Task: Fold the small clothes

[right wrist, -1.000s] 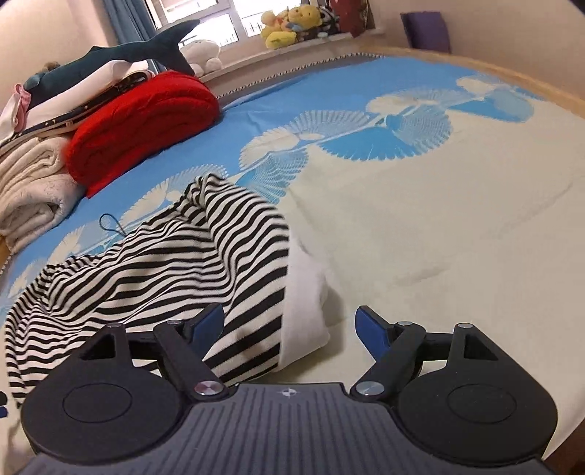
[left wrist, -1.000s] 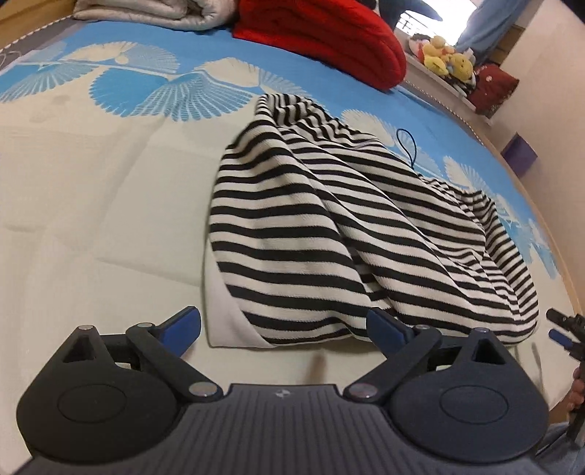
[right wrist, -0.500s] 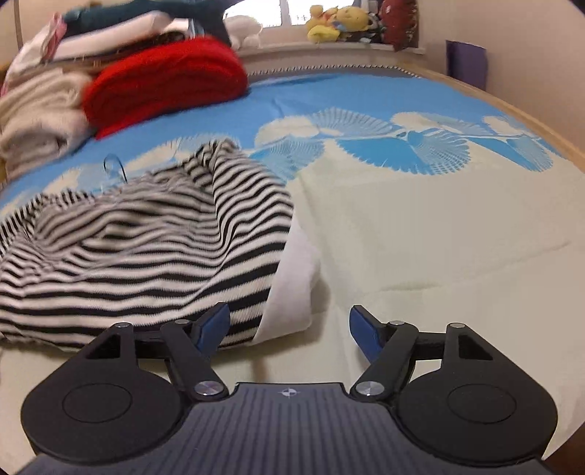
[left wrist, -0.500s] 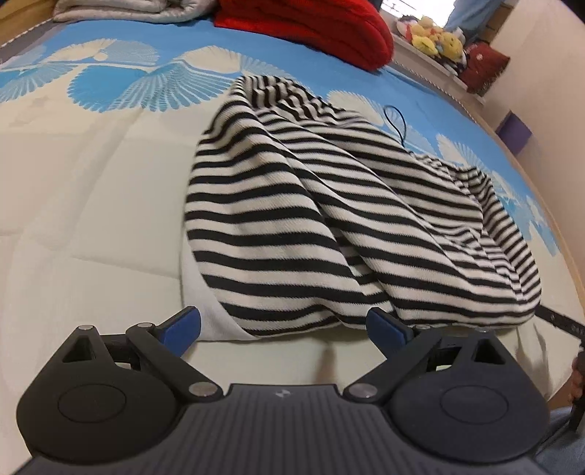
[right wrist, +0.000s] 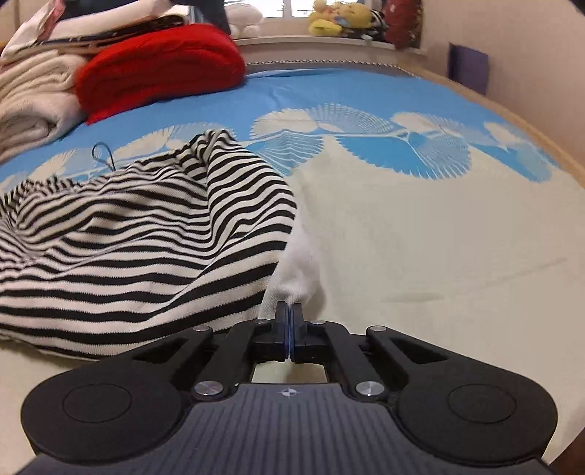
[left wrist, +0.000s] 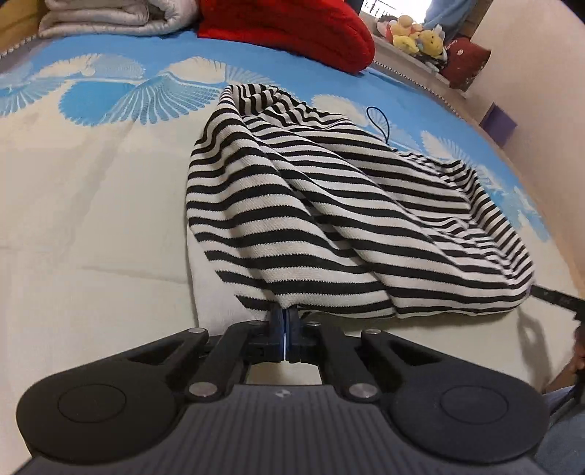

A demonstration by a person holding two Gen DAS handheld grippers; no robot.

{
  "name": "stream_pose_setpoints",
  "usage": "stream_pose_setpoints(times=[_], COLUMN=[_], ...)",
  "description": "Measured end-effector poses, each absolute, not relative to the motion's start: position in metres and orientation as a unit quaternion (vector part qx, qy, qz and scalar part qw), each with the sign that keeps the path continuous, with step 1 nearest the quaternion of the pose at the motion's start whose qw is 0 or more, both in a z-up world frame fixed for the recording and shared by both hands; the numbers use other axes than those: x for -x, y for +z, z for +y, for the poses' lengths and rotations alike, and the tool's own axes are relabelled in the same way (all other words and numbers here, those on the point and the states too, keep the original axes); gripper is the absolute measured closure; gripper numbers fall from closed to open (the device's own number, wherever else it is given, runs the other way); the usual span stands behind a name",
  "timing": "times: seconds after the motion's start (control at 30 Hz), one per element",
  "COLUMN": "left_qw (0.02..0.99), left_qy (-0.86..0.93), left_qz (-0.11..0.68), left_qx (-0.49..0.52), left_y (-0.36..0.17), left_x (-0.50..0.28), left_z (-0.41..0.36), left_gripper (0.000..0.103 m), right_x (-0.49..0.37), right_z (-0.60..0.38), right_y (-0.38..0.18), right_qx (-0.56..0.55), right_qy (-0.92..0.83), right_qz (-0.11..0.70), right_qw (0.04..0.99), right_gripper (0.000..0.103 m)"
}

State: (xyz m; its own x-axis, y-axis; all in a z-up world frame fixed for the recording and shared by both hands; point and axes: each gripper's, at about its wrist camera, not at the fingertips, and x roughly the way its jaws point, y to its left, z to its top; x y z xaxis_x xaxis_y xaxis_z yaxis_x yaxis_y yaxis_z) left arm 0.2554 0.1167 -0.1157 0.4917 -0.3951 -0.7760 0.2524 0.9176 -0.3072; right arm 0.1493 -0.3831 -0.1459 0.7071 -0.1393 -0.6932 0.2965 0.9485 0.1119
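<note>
The striped garment (left wrist: 329, 226) lies crumpled on the bed (left wrist: 91, 219), its near hem at the left gripper (left wrist: 284, 321). Behind it sits a folded blanket (left wrist: 292, 33), with a quilt (left wrist: 109, 18) to its left. Plush toys (left wrist: 416, 36) line the windowsill beyond, to the right.

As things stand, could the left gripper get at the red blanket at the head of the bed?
Probably not yet: the left gripper is shut on the striped garment's near hem, and the red blanket lies beyond the garment. It would have to let go first.

Striped garment (left wrist: 329, 219) on bed (left wrist: 91, 237)
</note>
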Motion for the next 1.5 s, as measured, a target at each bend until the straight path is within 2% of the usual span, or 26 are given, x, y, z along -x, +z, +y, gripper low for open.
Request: stream_pose_setpoints(times=[0.07,0.1,0.13,0.17,0.2,0.23,0.37,0.4,0.43,0.47,0.5,0.57,0.6,0.83,0.93,1.1,1.13,1.2,1.23,1.3,1.37,1.4,1.5], left_qw=[0.855,0.857,0.855,0.852,0.853,0.856,0.851,0.852,0.855,0.852,0.856,0.864,0.868,0.891,0.9,0.901,0.901,0.9,0.901,0.905,0.908,0.909,0.902], left_qy=[-0.198,-0.197,-0.201,-0.204,-0.194,-0.176,-0.154,-0.153,-0.16,-0.169,-0.165,-0.166,-0.166,-0.112,-0.016,-0.044,-0.052,-0.068,-0.08,-0.089,-0.089,-0.09,-0.102], left_qz=[0.468,0.463,0.461,0.462,0.466,0.469,0.493,0.493,0.488,0.491,0.486,0.473,0.467,0.439,0.426,0.429,0.425,0.418,0.412,0.402,0.395,0.394,0.409], left_qx=[0.1,0.113,0.125,0.137,0.136,0.127,0.091,0.083,0.073,0.063,0.055,0.034,0.033,-0.009,-0.094,0.051,0.072,0.104,0.111,0.109,0.105,0.1,0.088], left_y=[-0.114,-0.112,-0.111,-0.111,-0.112,-0.113,-0.125,-0.127,-0.128,-0.128,-0.127,-0.122,-0.118,-0.114,-0.119,-0.106,-0.103,-0.099,-0.096,-0.092,-0.089,-0.089,-0.092], left_x=[-0.256,-0.258,-0.259,-0.26,-0.261,-0.262,-0.273,-0.274,-0.274,-0.274,-0.272,-0.264,-0.261,-0.248,-0.251,-0.258,-0.257,-0.255,-0.255,-0.256,-0.259,-0.257,-0.269], left_z=[0.123,0.127,0.13,0.131,0.131,0.129,0.117,0.113,0.109,0.105,0.102,0.099,0.102,0.132,0.139,0.197,0.201,0.204,0.201,0.187,0.173,0.161,0.138], left_gripper=[0.101,0.09,0.078,0.048,0.027,0.023,0.023,0.041,0.06,0.077,0.082,0.091,0.103,0.103,0.103,0.103,0.101,0.077,0.069,0.036,0.022,0.018,0.018], right_x=[-0.147,-0.147,-0.147,-0.146,-0.146,-0.146,-0.162,-0.167,-0.17,-0.172,-0.173,-0.171,-0.17,-0.165,-0.165,-0.168,-0.168,-0.167,-0.166,-0.165,-0.16,-0.158,-0.154], right_z=[-0.387,-0.389,-0.389,-0.39,-0.389,-0.388,-0.378,-0.374,-0.37,-0.367,-0.365,-0.365,-0.367,-0.386,-0.385,-0.379,-0.379,-0.384,-0.387,-0.39,-0.392,-0.392,-0.392], right_y=[-0.145,-0.143,-0.142,-0.141,-0.14,-0.14,-0.147,-0.149,-0.151,-0.152,-0.152,-0.149,-0.147,-0.147,-0.148,-0.149,-0.15,-0.149,-0.149,-0.148,-0.144,-0.142,-0.136], right_qx=[-0.139,-0.152,-0.162,-0.173,-0.182,-0.184,-0.171,-0.163,-0.148,-0.133,-0.121,-0.13,-0.13,-0.155,-0.153,-0.135,-0.142,-0.164,-0.174,-0.187,-0.199,-0.203,-0.208], right_qy=[-0.111,-0.109,-0.102,-0.097,-0.096,-0.096,-0.095,-0.094,-0.095,-0.103,-0.11,-0.113,-0.12,-0.142,-0.154,-0.145,-0.148,-0.149,-0.151,-0.165,-0.178,-0.18,-0.179], right_qz=[0.363,0.36,0.358,0.355,0.35,0.348,0.377,0.384,0.389,0.391,0.392,0.383,0.377,0.365,0.367,0.378,0.379,0.377,0.377,0.373,0.357,0.345,0.31], right_qw=[0.915,0.914,0.914,0.914,0.914,0.914,0.905,0.904,0.904,0.905,0.905,0.907,0.909,0.907,0.905,0.904,0.902,0.899,0.897,0.894,0.895,0.898,0.91], right_gripper=[0.098,0.083,0.07,0.044,0.034,0.034,0.034,0.036,0.043,0.083,0.092,0.093,0.094,0.095,0.095,0.093,0.092,0.084,0.082,0.068,0.06,0.057,0.057])
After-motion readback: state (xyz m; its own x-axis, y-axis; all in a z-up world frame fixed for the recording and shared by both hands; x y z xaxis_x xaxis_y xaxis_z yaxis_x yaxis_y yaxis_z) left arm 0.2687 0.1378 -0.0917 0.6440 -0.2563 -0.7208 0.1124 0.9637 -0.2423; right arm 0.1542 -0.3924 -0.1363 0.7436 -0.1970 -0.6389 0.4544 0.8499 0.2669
